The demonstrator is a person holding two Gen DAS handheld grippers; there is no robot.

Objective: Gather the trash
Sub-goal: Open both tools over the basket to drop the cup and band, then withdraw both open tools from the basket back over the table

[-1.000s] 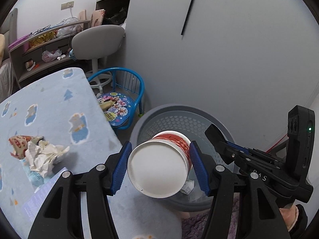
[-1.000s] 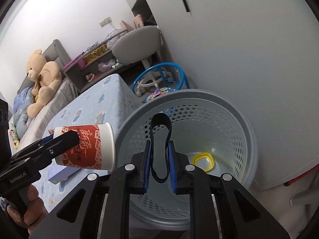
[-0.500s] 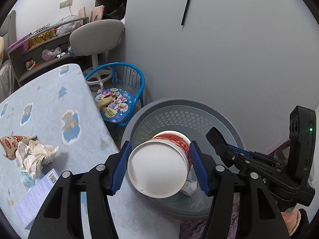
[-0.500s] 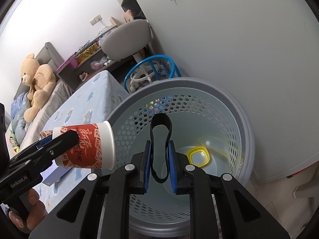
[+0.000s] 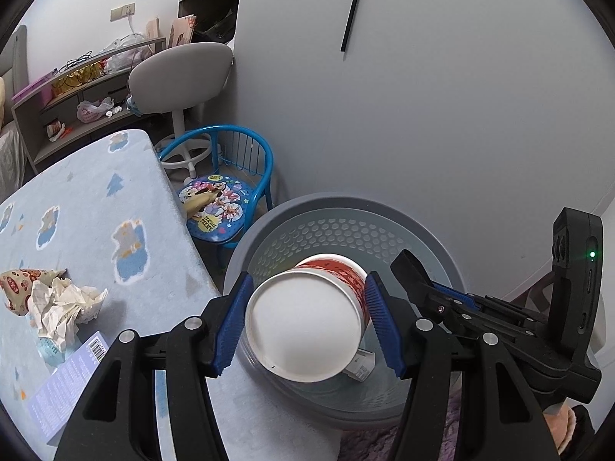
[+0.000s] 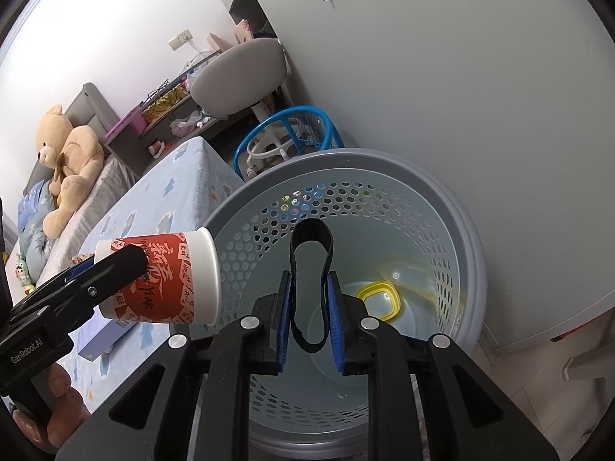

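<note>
Left wrist view: left gripper (image 5: 307, 282) fingers clamped across the wall of a red-and-white paper cup (image 5: 303, 330), carried on its side, base toward the lens, over the near rim of the grey trash bin (image 5: 330, 207), probably so a release drops it inside. Crumpled paper (image 5: 61, 307) not yet collected from the desk (image 5: 96, 211). Right wrist view: right gripper (image 6: 309, 280) fingers pinching a black band (image 6: 311, 230), slackening slightly just now, band between the pads. Held well inside the bin mouth, above a yellow-rimmed lid (image 6: 378, 299) on the bottom; likely ready to drop.
</note>
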